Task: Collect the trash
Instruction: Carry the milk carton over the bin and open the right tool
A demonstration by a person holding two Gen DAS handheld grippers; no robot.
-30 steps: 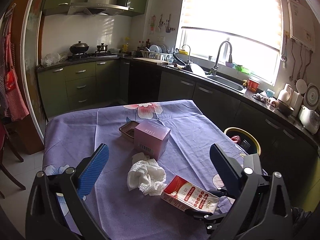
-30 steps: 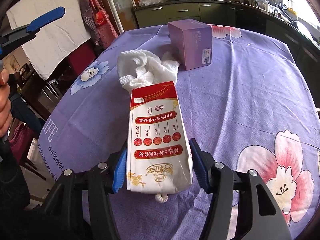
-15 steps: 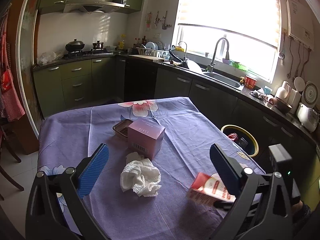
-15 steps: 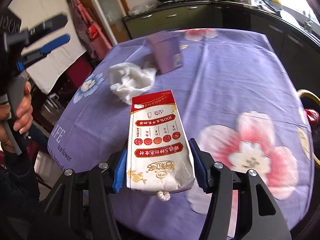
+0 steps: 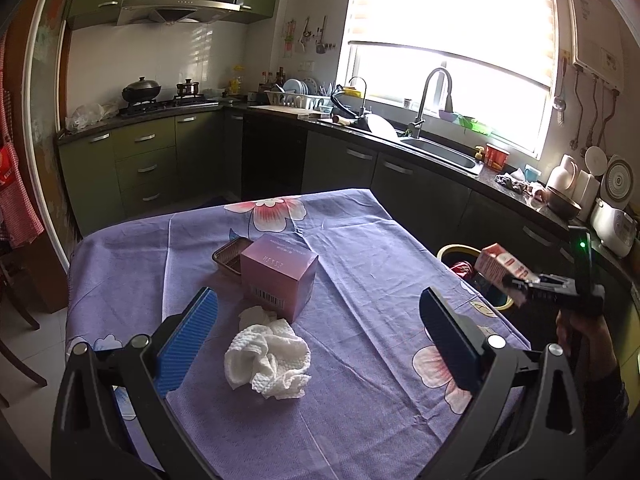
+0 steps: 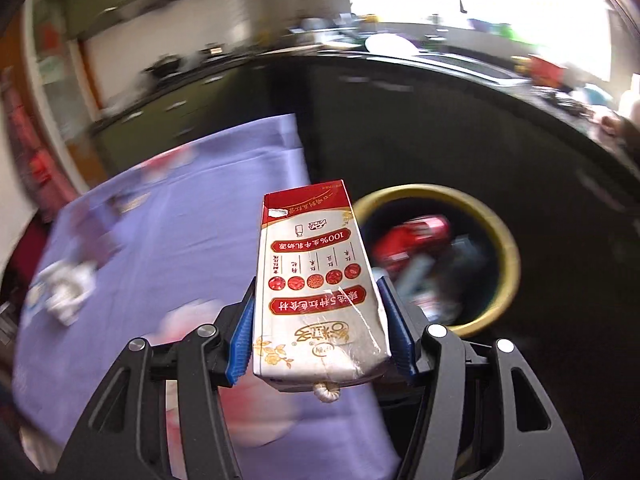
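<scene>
I am standing in a home kitchen: green cabinets [image 5: 144,160] are running along two walls, and a range hood [image 5: 180,4] is hanging over a stove [image 5: 160,102] carrying two pots. Daylight is pouring through the blinds above the sink [image 5: 440,152] and its tall faucet [image 5: 434,96], a dish rack [image 5: 298,94] is sitting alongside, and a flowered purple cloth is covering the table [image 5: 360,264].

The table [image 5: 360,240] is covered by a purple cloth with pink and white flowers printed on it. On its middle stands a pink-purple box [image 5: 279,276], and just behind the box, on the far left of it, lies a small shallow metal tray [image 5: 229,258]. Near the box, on the near side and almost touching it, lies a crumpled white paper towel [image 5: 267,356].
</scene>
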